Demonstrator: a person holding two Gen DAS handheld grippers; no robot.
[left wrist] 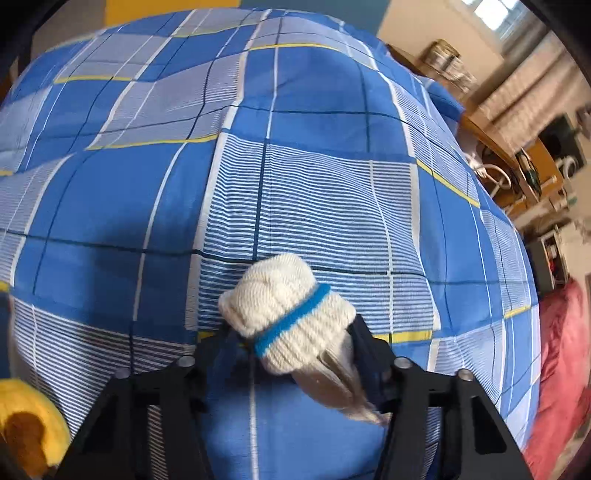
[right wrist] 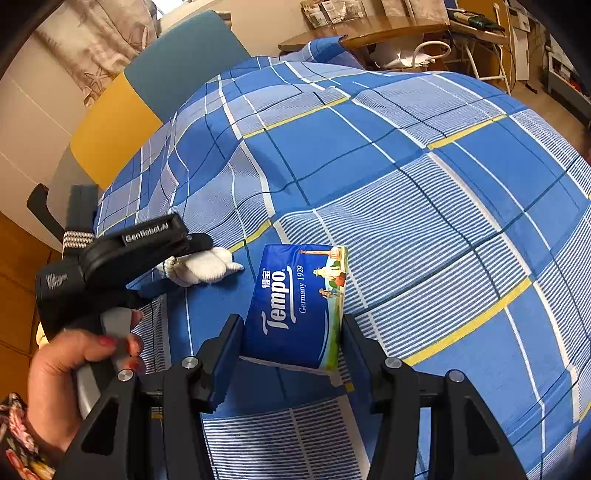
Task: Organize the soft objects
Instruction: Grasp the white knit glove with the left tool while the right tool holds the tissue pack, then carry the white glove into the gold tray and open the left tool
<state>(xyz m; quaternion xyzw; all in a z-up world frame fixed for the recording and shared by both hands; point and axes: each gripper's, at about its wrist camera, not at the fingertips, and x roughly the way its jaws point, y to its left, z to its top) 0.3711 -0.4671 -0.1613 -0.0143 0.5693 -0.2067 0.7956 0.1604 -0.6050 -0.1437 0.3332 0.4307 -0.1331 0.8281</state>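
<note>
My left gripper (left wrist: 291, 332) is shut on a rolled white knitted sock with a blue band (left wrist: 288, 314), held just over the blue checked bedspread (left wrist: 332, 147). In the right wrist view the same sock (right wrist: 205, 267) shows at the tip of the left gripper (right wrist: 199, 251), low against the bedspread. My right gripper (right wrist: 291, 325) is shut on a blue Tempo tissue pack (right wrist: 299, 302), its fingers (right wrist: 229, 339) pressed to both sides of the pack, just above the bedspread (right wrist: 406, 166).
A yellow and brown plush toy (left wrist: 29, 432) lies at the lower left. A red cloth (left wrist: 561, 362) lies beside the bed on the right. A yellow and teal headboard (right wrist: 147, 96) stands at the far end. A wooden desk with clutter (right wrist: 388, 26) is behind the bed.
</note>
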